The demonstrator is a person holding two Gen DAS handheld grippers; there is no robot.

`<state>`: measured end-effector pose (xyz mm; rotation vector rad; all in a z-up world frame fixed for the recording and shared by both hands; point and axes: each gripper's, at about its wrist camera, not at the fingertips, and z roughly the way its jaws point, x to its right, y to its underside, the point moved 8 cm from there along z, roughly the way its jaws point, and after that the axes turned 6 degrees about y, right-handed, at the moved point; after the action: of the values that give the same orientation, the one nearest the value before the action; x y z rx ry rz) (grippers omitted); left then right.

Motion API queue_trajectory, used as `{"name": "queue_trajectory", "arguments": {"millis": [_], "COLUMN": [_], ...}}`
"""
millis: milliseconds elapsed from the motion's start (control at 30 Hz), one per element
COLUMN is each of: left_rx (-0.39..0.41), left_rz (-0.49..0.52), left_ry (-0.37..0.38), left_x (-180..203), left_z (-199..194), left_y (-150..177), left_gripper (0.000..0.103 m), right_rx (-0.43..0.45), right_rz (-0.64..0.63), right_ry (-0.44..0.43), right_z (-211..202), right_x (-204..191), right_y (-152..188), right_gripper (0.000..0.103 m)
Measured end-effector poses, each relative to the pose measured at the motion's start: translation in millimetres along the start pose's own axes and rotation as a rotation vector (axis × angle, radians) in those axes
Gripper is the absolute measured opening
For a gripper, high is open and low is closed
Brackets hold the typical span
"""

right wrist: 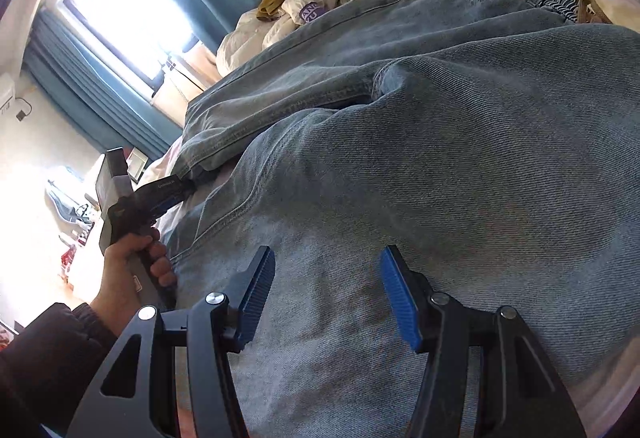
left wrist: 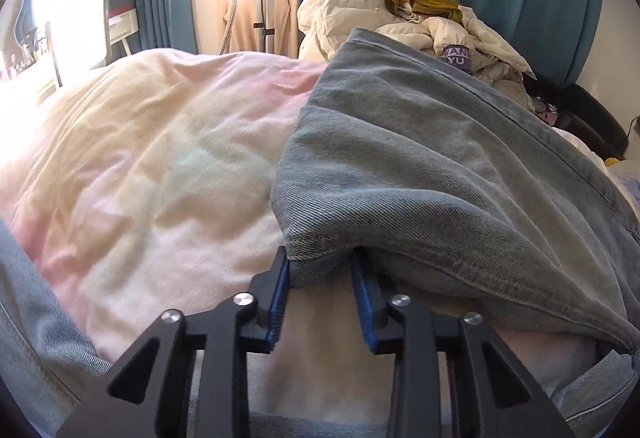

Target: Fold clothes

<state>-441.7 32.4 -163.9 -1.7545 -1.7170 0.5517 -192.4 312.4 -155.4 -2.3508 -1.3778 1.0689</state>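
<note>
Left hand-held gripper (left wrist: 320, 278) pinches jeans (left wrist: 440, 166) hem; right hand-held gripper (right wrist: 327, 294) spread above denim.

Right gripper (right wrist: 326, 294) jaws spread above jeans (right wrist: 440, 142), left gripper (right wrist: 188, 187) pinching hem

The only lettering I can read sits on a purple patch (left wrist: 456, 58) sewn to a cream padded jacket (left wrist: 404, 22) heaped well beyond my left jaws, up and to the right of them. It shows white capitals in two rows, "ANG" with a cut-off letter before it, then "YU" beneath. From my right wrist camera the same purple patch (right wrist: 311, 12) lies far ahead of the jaws and left of their line, reading only "AN" over "U" where a fold hides the rest. There is small print on the left gripper (right wrist: 191, 185) body, too small for me to read.
</note>
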Motion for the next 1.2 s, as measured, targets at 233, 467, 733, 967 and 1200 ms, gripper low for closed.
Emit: {"name": "queue_trajectory", "arguments": {"millis": [233, 467, 733, 967, 1200], "left_rx": [0.165, 0.235, 0.130, -0.007, -0.052], "left_rz": [0.128, 0.348, 0.674, 0.713, 0.622], "left_ry": [0.087, 0.225, 0.321, 0.319, 0.332], "left_x": [66.5, 190.2, 348.0, 378.7, 362.9], "left_z": [-49.6, -80.5, -51.0, 2.7, 1.2], "left_y": [-53.2, -83.5, -33.9, 23.3, 23.7], "left_gripper": [0.006, 0.006, 0.006, 0.006, 0.027], "right_rx": [0.025, 0.061, 0.090, 0.070, 0.060], "right_rz": [0.044, 0.094, 0.155, 0.199, 0.192], "right_ry": [-0.016, 0.008, 0.028, 0.042, 0.050], "right_z": [-11.2, -27.6, -37.2, -26.7, -18.7], "right_x": [10.1, 28.3, 50.1, 72.8, 76.1], "right_y": [-4.4, -9.3, -20.5, -21.9, -21.9], "right_gripper": [0.056, 0.056, 0.056, 0.056, 0.056]}}
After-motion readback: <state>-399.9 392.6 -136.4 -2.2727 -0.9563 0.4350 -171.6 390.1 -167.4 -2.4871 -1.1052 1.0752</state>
